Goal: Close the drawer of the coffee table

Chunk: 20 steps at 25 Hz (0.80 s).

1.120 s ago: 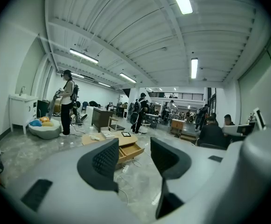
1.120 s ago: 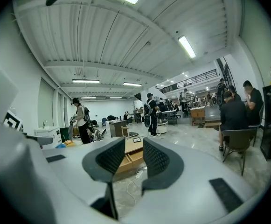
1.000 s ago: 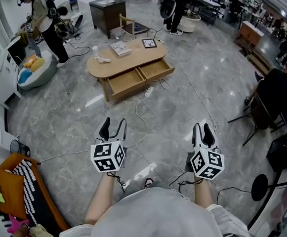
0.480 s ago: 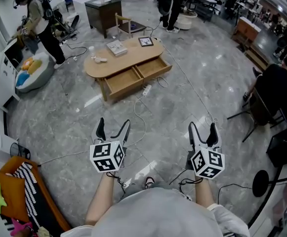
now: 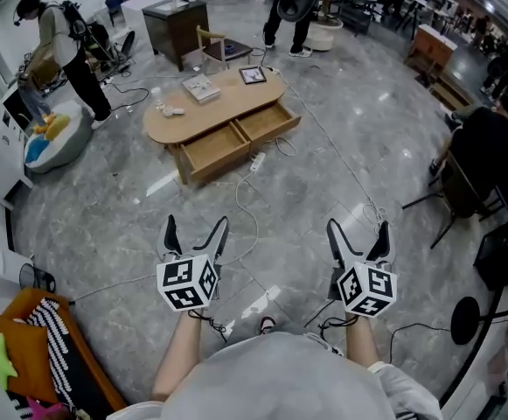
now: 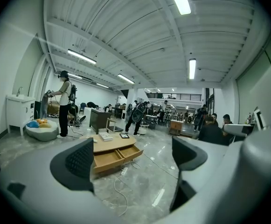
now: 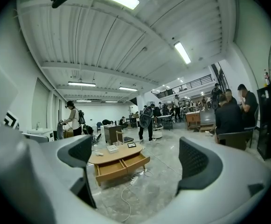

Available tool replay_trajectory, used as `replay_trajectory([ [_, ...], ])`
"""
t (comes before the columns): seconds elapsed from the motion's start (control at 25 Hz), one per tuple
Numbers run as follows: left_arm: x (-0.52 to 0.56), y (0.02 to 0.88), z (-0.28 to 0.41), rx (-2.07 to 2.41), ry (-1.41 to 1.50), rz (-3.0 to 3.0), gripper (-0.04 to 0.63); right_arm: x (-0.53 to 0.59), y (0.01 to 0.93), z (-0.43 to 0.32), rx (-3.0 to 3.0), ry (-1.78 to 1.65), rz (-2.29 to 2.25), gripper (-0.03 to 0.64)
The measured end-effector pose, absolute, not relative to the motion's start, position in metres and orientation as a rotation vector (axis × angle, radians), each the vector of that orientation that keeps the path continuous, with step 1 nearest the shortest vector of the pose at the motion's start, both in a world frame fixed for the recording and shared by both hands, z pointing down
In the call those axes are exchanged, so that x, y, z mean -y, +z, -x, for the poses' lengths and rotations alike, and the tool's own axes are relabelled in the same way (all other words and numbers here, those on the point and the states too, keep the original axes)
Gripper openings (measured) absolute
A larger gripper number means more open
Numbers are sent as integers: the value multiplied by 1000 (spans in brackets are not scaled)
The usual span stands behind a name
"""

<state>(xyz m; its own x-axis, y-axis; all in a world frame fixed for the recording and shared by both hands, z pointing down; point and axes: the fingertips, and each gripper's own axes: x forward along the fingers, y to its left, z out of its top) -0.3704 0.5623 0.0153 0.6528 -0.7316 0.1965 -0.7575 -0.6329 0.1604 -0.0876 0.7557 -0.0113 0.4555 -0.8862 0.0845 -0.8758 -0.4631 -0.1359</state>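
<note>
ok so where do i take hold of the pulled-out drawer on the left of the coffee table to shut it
Grip the front panel of that drawer, coming from the near floor side. It juts out of the coffee table toward you, so that panel faces you, with its top edge free to pinch or push. No handle is discernible from here.

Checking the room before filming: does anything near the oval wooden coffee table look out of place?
Yes. The oval light-wood coffee table has both front drawers pulled open, and a white power strip lies loose on the grey floor before them.
</note>
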Motion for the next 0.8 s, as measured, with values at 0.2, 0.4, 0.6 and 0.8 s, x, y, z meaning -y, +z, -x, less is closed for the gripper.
replay_trajectory([
  [0.2,-551,18,354,1206,184,-2643,522,-746,-9,68,-1575,-221,2616,588],
  [0.4,-537,20,339,1229,197,-2637,525,-732,-7,43,-1572,-219,2599,588],
  [0.6,-525,29,331,1281,234,-2607,525,-724,-1,21,-1578,-231,2602,588],
  [0.8,-511,32,315,1296,265,-2580,525,-711,10,1,-1573,-302,2600,588],
])
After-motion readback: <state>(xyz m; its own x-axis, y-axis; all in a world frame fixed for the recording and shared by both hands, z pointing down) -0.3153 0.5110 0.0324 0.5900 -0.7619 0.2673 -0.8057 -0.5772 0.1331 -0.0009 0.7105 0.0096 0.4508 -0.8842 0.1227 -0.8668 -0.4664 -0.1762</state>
